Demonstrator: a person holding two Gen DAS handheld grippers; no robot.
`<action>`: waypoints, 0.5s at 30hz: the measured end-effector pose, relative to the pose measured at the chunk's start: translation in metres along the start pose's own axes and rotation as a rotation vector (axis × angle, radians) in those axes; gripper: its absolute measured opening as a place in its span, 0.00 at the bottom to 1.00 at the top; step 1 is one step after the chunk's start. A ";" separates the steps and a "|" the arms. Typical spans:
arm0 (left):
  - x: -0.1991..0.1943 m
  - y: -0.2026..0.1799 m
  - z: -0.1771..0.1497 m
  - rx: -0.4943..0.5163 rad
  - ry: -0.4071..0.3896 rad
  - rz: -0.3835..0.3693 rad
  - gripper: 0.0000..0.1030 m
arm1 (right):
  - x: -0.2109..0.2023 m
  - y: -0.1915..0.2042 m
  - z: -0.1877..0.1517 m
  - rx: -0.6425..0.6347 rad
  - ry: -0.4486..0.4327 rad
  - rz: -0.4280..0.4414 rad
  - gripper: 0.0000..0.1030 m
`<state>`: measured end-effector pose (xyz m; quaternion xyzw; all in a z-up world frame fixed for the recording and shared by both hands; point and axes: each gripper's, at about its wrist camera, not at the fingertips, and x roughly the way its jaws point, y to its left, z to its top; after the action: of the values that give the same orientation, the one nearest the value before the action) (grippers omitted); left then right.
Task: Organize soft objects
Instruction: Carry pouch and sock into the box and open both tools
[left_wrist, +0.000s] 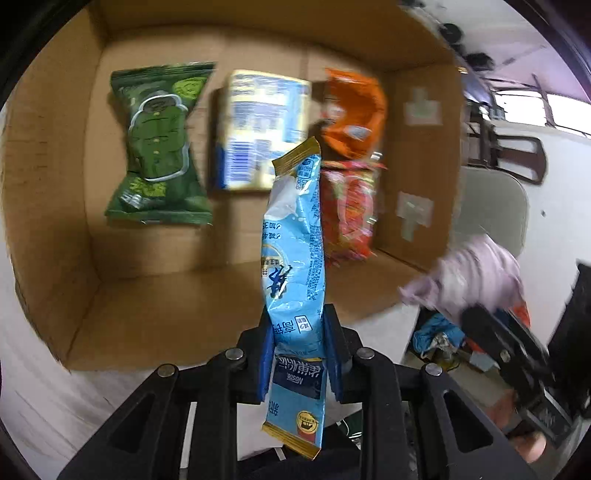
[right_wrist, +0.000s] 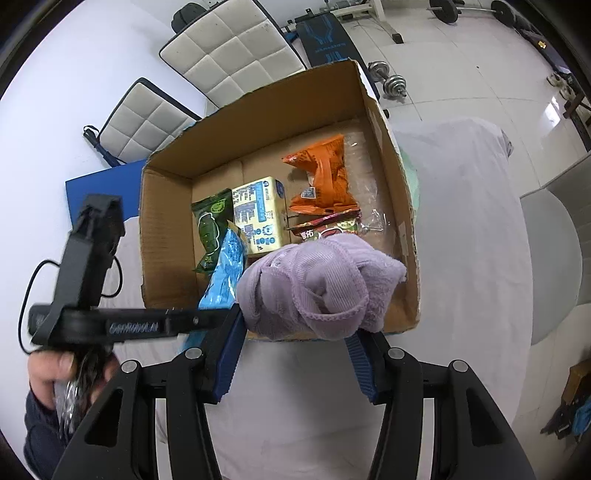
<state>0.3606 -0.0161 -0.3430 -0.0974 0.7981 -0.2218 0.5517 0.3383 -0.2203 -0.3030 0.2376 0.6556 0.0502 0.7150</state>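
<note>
My left gripper (left_wrist: 298, 332) is shut on a long light-blue sachet (left_wrist: 295, 251), which stands up over the near wall of an open cardboard box (left_wrist: 48, 184). In the right wrist view the same sachet (right_wrist: 225, 273) hangs over the box's (right_wrist: 166, 258) near left part. My right gripper (right_wrist: 295, 332) is shut on a bunched lilac cloth (right_wrist: 317, 284) above the box's near edge; that cloth (left_wrist: 476, 273) shows blurred in the left wrist view. On the box floor lie a green packet (left_wrist: 159, 147), a pale yellow-and-blue carton (left_wrist: 258, 129), an orange packet (left_wrist: 351, 110) and a red packet (left_wrist: 351, 210).
The box stands on a table under a pale cloth (right_wrist: 472, 221). Padded white chairs (right_wrist: 229, 48) and dumbbells (right_wrist: 391, 79) lie beyond it on a tiled floor. A person's hand (right_wrist: 51, 373) holds the left gripper's handle. The box's near floor (left_wrist: 184, 306) is bare cardboard.
</note>
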 end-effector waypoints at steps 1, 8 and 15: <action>0.002 0.002 0.004 -0.005 0.003 0.008 0.21 | 0.002 -0.001 0.001 0.001 0.002 0.001 0.54; 0.002 0.006 0.008 -0.093 0.041 -0.002 0.30 | 0.011 -0.001 0.010 -0.005 0.020 0.007 0.54; -0.029 0.011 0.003 -0.093 -0.082 0.123 0.48 | 0.025 0.007 0.016 -0.038 0.062 0.004 0.54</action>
<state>0.3749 0.0040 -0.3248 -0.0827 0.7886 -0.1463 0.5915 0.3586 -0.2092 -0.3224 0.2236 0.6759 0.0715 0.6986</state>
